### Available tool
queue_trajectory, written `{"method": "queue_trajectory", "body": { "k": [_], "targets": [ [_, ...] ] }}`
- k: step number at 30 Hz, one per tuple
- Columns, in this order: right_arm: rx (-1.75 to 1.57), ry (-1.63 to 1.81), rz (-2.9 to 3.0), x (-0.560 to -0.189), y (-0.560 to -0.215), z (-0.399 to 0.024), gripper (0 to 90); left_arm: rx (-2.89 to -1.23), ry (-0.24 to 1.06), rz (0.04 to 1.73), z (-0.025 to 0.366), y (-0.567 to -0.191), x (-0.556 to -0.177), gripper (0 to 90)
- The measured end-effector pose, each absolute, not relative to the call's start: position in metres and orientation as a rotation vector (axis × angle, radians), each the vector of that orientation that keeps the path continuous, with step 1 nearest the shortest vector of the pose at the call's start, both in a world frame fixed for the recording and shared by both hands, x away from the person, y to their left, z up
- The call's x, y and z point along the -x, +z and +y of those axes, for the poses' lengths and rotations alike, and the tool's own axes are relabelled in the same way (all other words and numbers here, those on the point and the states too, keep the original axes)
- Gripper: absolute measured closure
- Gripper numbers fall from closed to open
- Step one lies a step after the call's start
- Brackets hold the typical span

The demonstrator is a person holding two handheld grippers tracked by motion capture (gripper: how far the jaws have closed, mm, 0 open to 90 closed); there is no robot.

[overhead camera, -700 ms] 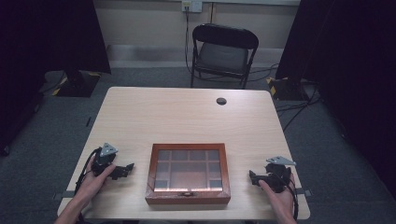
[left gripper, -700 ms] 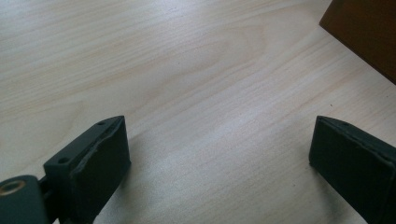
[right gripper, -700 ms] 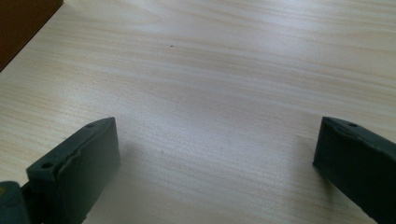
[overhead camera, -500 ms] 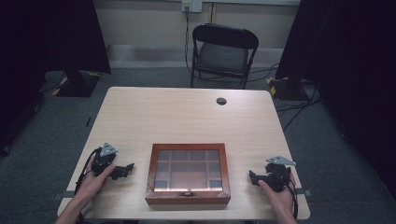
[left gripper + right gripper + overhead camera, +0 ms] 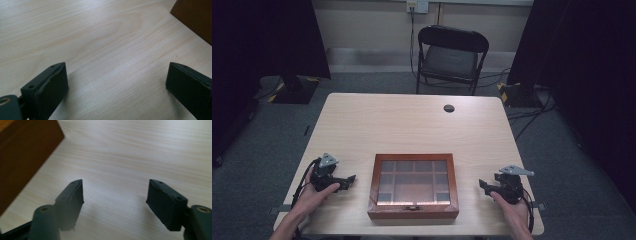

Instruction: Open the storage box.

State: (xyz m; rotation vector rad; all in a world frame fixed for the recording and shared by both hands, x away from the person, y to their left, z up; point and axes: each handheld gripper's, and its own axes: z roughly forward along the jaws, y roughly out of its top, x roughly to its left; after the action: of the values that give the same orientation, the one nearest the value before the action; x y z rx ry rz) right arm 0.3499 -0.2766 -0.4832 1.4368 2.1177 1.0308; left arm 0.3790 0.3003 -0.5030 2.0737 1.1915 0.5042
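A wooden box (image 5: 413, 186) with a glass grid lid sits closed at the lower centre of the high view, near the front edge of the table (image 5: 412, 125). The left gripper (image 5: 349, 179) rests at lower left, jaws spread with nothing between them. The right gripper (image 5: 482, 184) lies at lower right, likewise released and apart from the box.

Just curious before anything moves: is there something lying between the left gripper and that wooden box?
No. In the high view, bare table separates the left gripper from the wooden box.
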Motion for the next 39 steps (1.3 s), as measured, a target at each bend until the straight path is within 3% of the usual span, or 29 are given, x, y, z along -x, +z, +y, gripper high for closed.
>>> {"method": "queue_trajectory", "body": {
  "k": [6,13,22,25,39],
  "targets": [
    [-1.333,1.102,2.180,-0.347,-0.466,-0.261,35.7,-2.081,0.505,1.188,0.301,-0.503,-0.379,3.0],
    [-1.221,1.231,2.311,-0.344,-0.452,-0.238,48.2,-2.082,0.504,1.187,0.301,-0.503,-0.379,3.0],
    [-0.962,1.428,2.478,-0.340,-0.423,-0.181,60.9,-2.085,0.503,1.186,0.301,-0.503,-0.380,2.9],
    [-0.886,1.491,2.517,-0.342,-0.417,-0.162,61.3,-2.086,0.503,1.186,0.301,-0.503,-0.380,2.9],
    [-0.661,1.528,2.736,-0.330,-0.422,-0.117,75.9,-2.081,0.503,1.186,0.301,-0.503,-0.380,2.9]
  ]
}}
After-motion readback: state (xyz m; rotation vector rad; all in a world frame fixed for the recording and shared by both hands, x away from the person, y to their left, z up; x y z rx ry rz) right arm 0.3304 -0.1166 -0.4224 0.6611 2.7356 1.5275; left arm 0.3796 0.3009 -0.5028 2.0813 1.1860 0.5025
